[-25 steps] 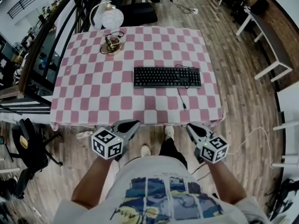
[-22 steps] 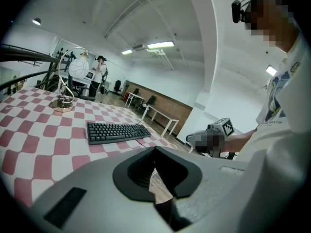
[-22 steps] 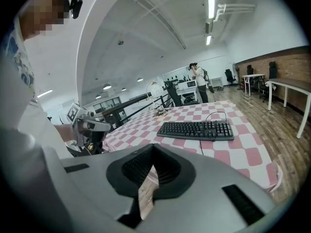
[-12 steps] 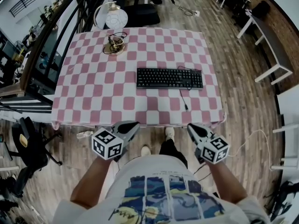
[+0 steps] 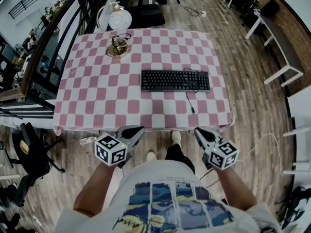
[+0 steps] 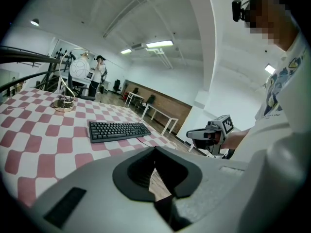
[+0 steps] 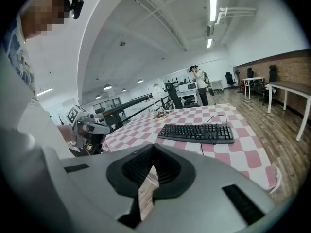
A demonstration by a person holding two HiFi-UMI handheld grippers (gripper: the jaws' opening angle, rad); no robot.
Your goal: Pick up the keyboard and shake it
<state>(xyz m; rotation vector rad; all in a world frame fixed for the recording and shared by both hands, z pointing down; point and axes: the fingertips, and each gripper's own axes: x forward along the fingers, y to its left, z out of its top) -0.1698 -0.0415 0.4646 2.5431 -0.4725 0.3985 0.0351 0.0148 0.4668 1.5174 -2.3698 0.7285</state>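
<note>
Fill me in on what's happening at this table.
A person stands at the near edge of the pink-and-white checked table, holding a grey two-jaw gripper in each hand. The left gripper and right gripper are both shut and empty, short of the table. The black corded keyboard lies flat on it, untouched.

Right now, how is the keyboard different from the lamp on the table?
The keyboard is black, long and flat; the lamp has a round gold base and a white globe shade, and it stands tall. On the checkered tablecloth, the keyboard lies toward the right side; the lamp stands near the far edge. Both trail black cables.
</note>
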